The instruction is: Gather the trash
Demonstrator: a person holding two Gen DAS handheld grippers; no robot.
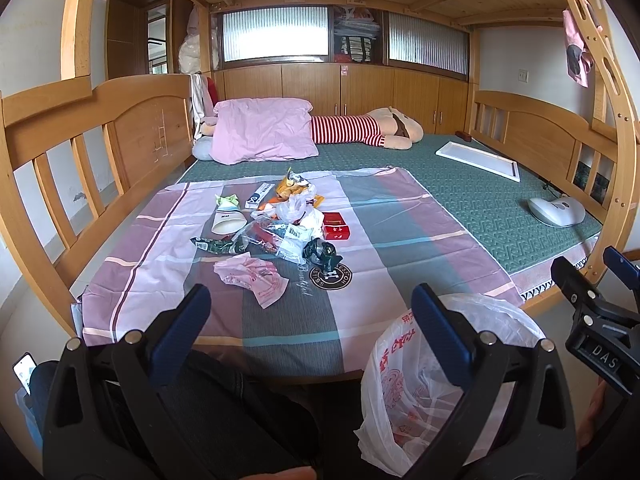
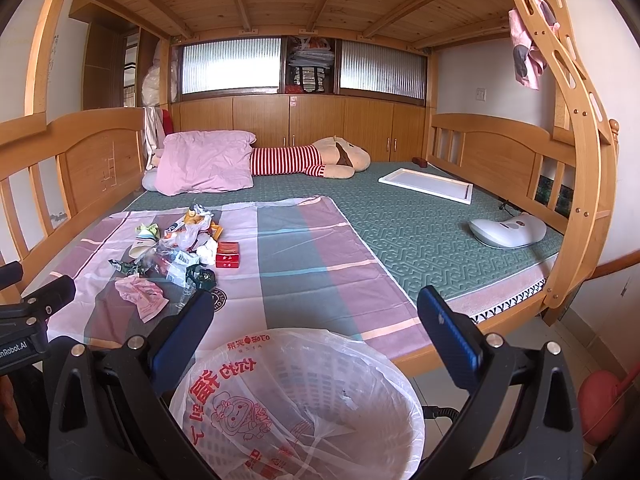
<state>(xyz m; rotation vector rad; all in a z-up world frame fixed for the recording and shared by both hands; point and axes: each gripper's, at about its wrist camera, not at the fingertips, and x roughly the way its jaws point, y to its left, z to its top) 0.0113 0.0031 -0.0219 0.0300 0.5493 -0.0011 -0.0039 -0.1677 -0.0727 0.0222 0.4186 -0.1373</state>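
A heap of trash [image 1: 276, 220] lies on the striped sheet [image 1: 380, 240] on the bed: a crumpled pink bag [image 1: 256, 278], a white paper cup [image 1: 227, 220], a red box [image 1: 335, 229], clear wrappers and a dark wrapper. The heap also shows in the right wrist view [image 2: 180, 248]. A white basket lined with a printed plastic bag [image 2: 304, 404] stands on the floor before the bed, also in the left wrist view [image 1: 420, 392]. My left gripper [image 1: 308, 316] is open and empty, short of the heap. My right gripper [image 2: 316, 320] is open and empty above the basket.
A pink pillow [image 1: 260, 130] and a striped plush toy [image 1: 360, 130] lie at the back of the bed. A white board [image 1: 478, 160] and a white device [image 1: 554, 210] lie on the green mattress at right. Wooden rails enclose both bed ends.
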